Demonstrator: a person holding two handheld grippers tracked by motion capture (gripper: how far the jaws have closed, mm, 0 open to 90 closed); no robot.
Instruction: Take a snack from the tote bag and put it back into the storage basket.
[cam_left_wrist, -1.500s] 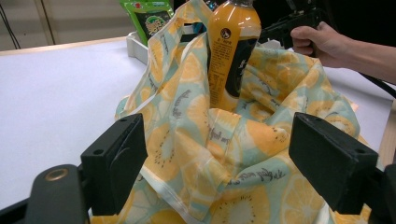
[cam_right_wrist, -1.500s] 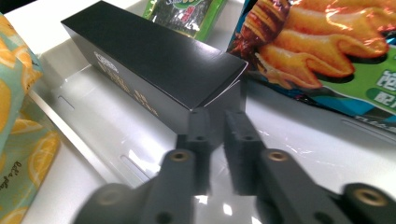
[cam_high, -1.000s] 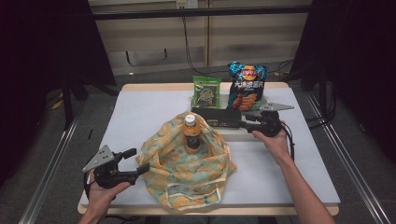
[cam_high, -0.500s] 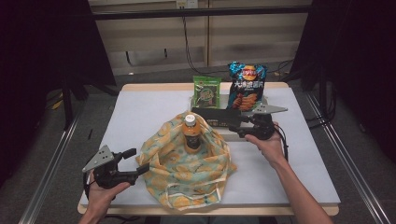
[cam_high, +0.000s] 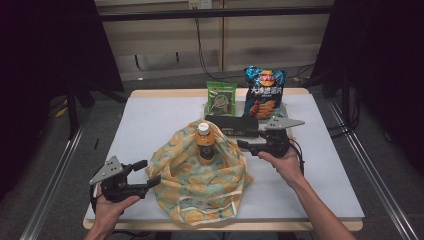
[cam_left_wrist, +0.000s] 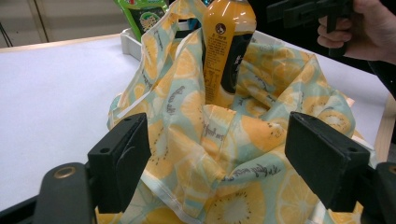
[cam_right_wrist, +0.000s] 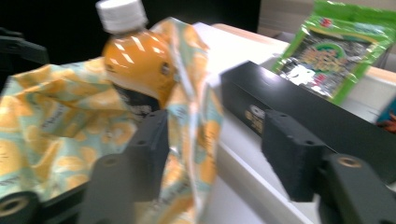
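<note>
The fruit-print bag (cam_high: 202, 177) lies crumpled at the lower centre of the high view, on the white table (cam_high: 150, 125). An orange juice bottle (cam_high: 205, 145) with a white cap stands upright inside the bag, its neck above the fabric.

The left gripper (cam_high: 149, 172) sits at the lower left of the high view, at the bag's left edge. In the left gripper view its fingers (cam_left_wrist: 122, 161) stand wide apart with folds of the bag between them; the pads do not press the cloth.

The right gripper (cam_high: 244, 146) sits right of centre in the high view, at the bag's upper right rim. Its fingers (cam_right_wrist: 149, 154) have just been closing and stand part open. In the right gripper view the bag's rim hangs between them, against the left finger and clear of the right one; no clamp on the fabric is evident.

Behind the bag, at the upper centre of the high view, a flat black box (cam_high: 232, 125) lies on the table. A green snack packet (cam_high: 221, 98) and a blue chip bag (cam_high: 264, 92) stand upright just beyond it.
</note>
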